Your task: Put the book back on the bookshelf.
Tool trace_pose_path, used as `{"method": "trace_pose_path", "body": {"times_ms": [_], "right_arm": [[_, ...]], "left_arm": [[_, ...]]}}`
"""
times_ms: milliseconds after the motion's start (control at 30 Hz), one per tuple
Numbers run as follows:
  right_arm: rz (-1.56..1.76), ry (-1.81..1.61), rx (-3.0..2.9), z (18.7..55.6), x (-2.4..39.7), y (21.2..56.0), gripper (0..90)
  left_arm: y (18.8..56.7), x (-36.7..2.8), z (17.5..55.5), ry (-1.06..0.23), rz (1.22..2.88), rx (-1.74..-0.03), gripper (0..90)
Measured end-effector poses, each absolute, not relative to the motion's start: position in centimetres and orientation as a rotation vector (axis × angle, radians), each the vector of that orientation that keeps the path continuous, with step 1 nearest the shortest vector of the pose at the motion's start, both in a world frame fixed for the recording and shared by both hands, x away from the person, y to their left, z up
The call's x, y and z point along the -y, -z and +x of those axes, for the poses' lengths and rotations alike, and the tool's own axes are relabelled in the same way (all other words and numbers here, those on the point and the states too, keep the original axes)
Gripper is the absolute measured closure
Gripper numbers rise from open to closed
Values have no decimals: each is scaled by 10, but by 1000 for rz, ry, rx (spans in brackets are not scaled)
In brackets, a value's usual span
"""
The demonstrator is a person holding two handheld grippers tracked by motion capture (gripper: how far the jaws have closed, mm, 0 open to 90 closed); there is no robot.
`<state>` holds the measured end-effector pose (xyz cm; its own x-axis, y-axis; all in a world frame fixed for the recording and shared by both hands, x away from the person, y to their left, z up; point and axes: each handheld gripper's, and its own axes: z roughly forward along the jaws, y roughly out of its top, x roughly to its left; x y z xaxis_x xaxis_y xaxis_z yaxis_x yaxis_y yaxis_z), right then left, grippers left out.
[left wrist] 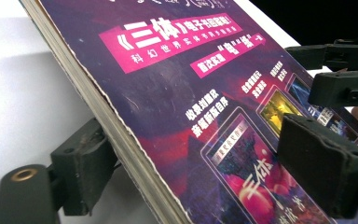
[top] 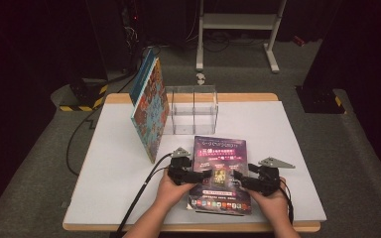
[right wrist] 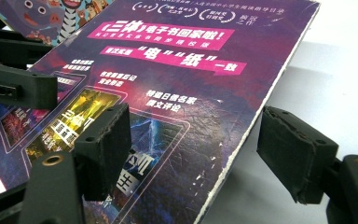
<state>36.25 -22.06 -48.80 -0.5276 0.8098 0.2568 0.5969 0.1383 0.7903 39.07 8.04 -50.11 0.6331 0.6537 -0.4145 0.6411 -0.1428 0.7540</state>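
Two grippers flank purple magazine, lower centre of high view, flat on white table. Long axis runs bottom to top of frame, title end pointing up toward clear plastic organizer. Left gripper straddles left edge, right gripper right edge; both equally near. Jaws apart on each, one above cover, one below, pads not yet pressing.

Glossy paper book with worn edges; matt white table.
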Motion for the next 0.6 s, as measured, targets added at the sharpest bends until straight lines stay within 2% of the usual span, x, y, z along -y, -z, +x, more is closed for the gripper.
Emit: {"method": "trace_pose_path", "body": {"times_ms": [200, 400, 600], "right_arm": [[1391, -1343, -2186, 364, 222, 489, 239], [1432, -1353, -2215, 372, 223, 490, 198], [1476, -1332, -2256, 384, 216, 488, 171]], "left_arm": [[495, -81, 384, -66, 1852, -1038, 214], [484, -79, 371, -221, 1895, -986, 407], [483, -78, 365, -289, 1893, -962, 498]]}}
